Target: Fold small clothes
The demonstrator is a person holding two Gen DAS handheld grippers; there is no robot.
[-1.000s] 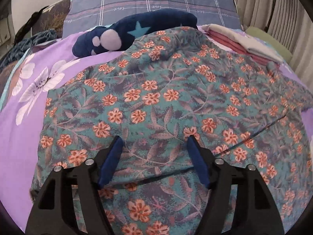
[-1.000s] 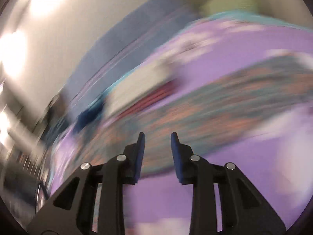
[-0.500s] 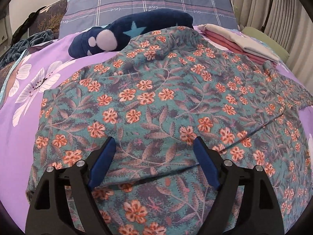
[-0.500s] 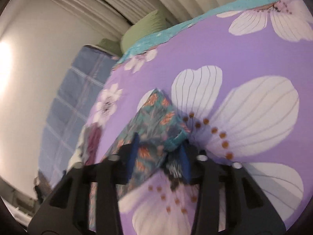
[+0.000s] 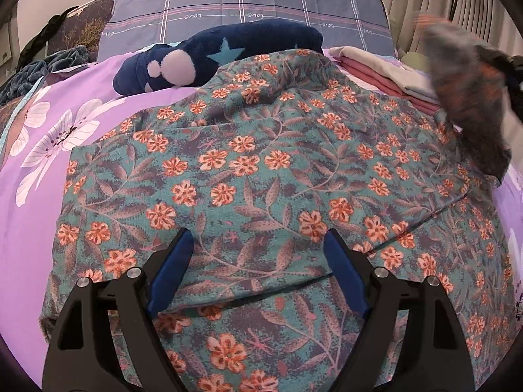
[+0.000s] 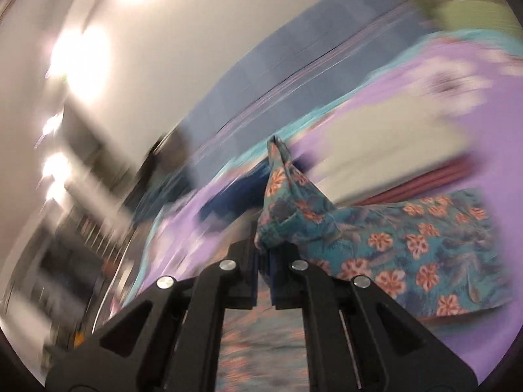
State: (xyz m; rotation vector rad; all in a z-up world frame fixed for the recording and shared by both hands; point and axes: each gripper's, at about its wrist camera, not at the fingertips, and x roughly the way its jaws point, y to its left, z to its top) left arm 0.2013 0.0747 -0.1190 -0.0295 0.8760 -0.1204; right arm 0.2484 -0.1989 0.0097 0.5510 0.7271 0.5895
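A teal garment with orange flowers [image 5: 261, 176] lies spread on the purple floral bed sheet [image 5: 39, 170]. My left gripper [image 5: 255, 268] is open, its blue pads low over the garment's near part with a fold line between them. My right gripper [image 6: 263, 268] is shut on a corner of the same garment [image 6: 284, 196] and holds it lifted; the cloth trails down to the right. In the left wrist view that lifted corner [image 5: 470, 98] shows blurred at the right edge.
A navy plush toy with a star [image 5: 215, 55] lies behind the garment. A blue plaid pillow [image 5: 248, 6] is at the headboard. A folded pile of pink and white clothes [image 5: 385, 75] sits at the back right. Curtains [image 5: 434, 3] hang at the right.
My right gripper has shut on the garment's corner and lifted it up and over towards the left. My left gripper opened wider and stayed over the garment.
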